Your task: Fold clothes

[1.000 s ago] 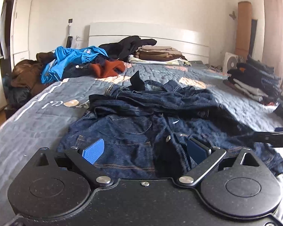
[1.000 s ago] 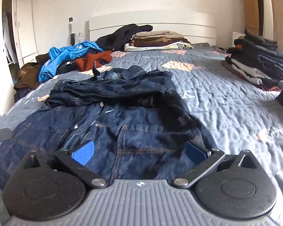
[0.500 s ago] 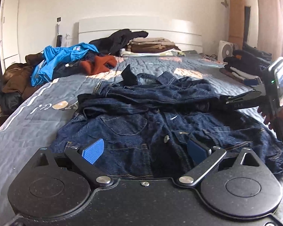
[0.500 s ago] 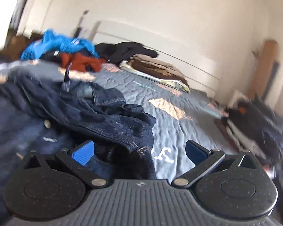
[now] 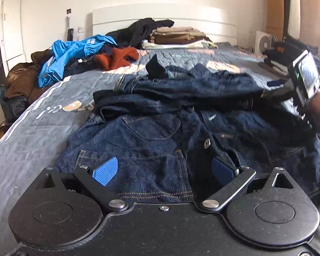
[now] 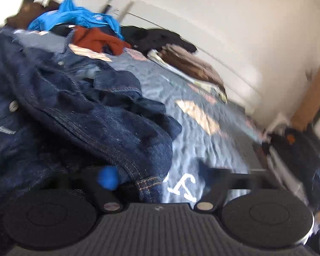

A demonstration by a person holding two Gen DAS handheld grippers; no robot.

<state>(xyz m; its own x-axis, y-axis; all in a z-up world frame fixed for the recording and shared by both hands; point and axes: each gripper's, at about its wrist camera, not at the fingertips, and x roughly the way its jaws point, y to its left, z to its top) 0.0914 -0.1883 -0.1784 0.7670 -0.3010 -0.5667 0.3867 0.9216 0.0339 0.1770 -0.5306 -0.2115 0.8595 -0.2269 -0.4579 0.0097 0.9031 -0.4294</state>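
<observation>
A dark denim jacket point(image 5: 151, 132) lies spread on the grey quilted bed point(image 5: 32, 140), front up, with its sleeves bunched across the top. My left gripper point(image 5: 164, 170) hovers open just over the jacket's near hem, pads apart and holding nothing. At the right of the left wrist view a hand holds my right gripper point(image 5: 271, 89) at the jacket's right sleeve. The right wrist view is tilted and blurred. There the right gripper point(image 6: 157, 177) has jaws closing, with a stitched sleeve edge point(image 6: 147, 181) between them. The right pad still stands off the cloth.
Loose clothes lie at the head of the bed: a blue garment point(image 5: 74, 53), a rust one point(image 5: 117, 57), a black one point(image 5: 138, 29). Beside them is a folded brown stack point(image 5: 177, 35). Dark folded clothes point(image 5: 279, 61) and a fan point(image 5: 263, 42) sit at the right.
The right gripper swung from the jacket's near hem to its right sleeve, rolled sideways, and its jaws narrowed around the sleeve edge. The left gripper sank slightly closer to the hem.
</observation>
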